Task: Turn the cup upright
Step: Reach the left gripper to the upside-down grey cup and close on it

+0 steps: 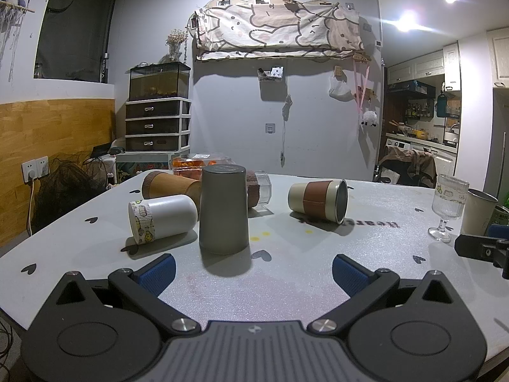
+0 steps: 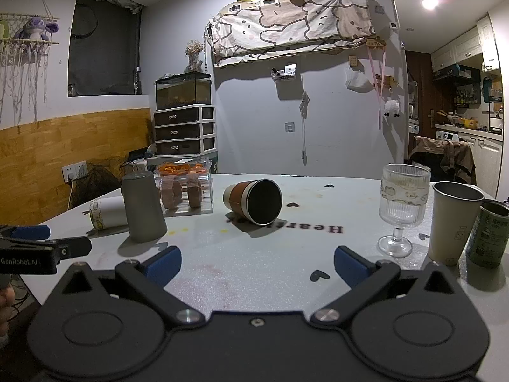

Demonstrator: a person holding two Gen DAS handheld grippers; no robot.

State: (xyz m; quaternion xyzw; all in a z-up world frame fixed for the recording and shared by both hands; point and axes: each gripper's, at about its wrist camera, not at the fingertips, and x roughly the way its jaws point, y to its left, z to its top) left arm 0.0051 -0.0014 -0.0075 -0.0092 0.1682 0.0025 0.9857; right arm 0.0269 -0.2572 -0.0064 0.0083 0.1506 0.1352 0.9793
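Standing mouth-down on the table point(image 1: 366, 254), the grey cup point(image 1: 224, 209) is a plain, matte, tapered tumbler with its flat base on top. Taking that cup as the landmark: the table under it is pale grey, slightly grainy, printed with small black hearts and dark lettering. A white cup point(image 1: 163, 218) with a cartoon band lies on its side just left of it, touching or nearly so. A wood-look cup point(image 1: 171, 185) lies on its side behind it to the left, and a clear cup point(image 1: 259, 187) with a brown sleeve lies behind it to the right. Further right, a cream cup point(image 1: 318, 201) with a brown band lies tipped over, its dark mouth facing right. Well to the right stand a ribbed goblet point(image 1: 448, 205) and a steel cup point(image 2: 453, 219), with a green can point(image 2: 486, 235) beside them. Behind the grey cup, past the table edge, sit a drawer unit point(image 1: 157, 125) with a tank on top, a grey wall and a hung cartoon-print cloth point(image 1: 280, 30).

The left gripper point(image 1: 253, 269) sits low just in front of the grey cup, its blue pads spread wide and gripping nothing; the cup stands between and beyond them, slightly left of centre. The right gripper point(image 2: 257, 262) is also spread wide and empty, with the grey cup point(image 2: 143, 207) off to its left and the cream cup straight ahead.
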